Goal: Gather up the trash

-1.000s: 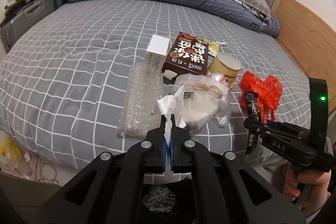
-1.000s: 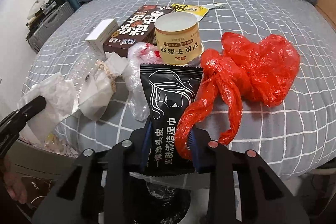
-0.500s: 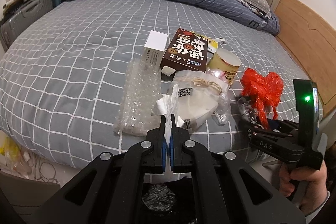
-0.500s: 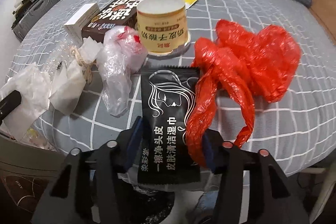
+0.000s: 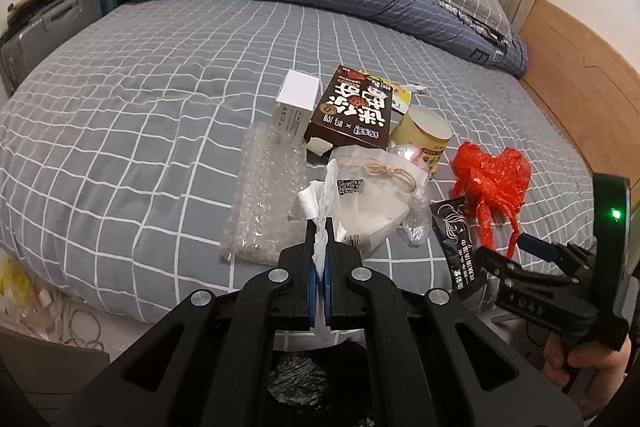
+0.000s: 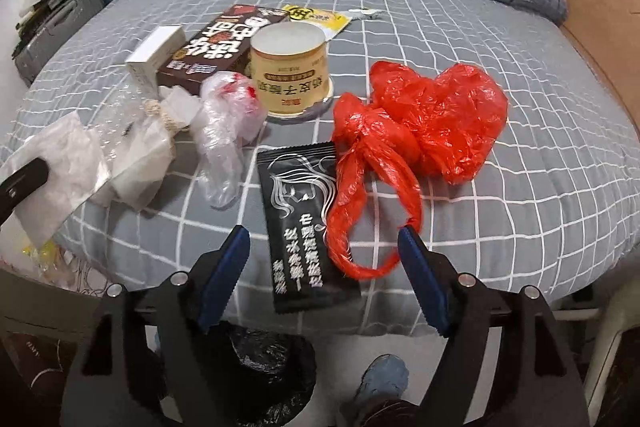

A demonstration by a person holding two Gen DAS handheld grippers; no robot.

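My left gripper (image 5: 319,227) is shut on a crumpled white tissue (image 5: 316,197), held just off the bed's near edge. My right gripper (image 6: 322,233) has its jaws opening wide. A black wet-wipe sachet (image 6: 304,211) and the twisted handle of a red plastic bag (image 6: 424,115) lie between its blue pads (image 6: 224,267), and neither pad presses on them. In the left wrist view the right gripper (image 5: 502,247) sits at the right, with the sachet (image 5: 456,227) and the red bag (image 5: 492,179) beside it. A hand holds its grip.
On the grey checked bed (image 5: 140,131) lie bubble wrap (image 5: 264,195), a white box (image 5: 294,103), a brown box (image 5: 352,111), a yellow cup (image 6: 290,67), a twine-tied paper pouch (image 5: 376,191), a clear bag (image 6: 228,111) and a yellow packet (image 6: 316,17). A black-lined bin (image 6: 264,359) stands below the grippers.
The right gripper's jaws spread apart and let go of the black sachet and the red bag's handle, which now rest at the bed's edge. The left gripper kept still on the tissue.
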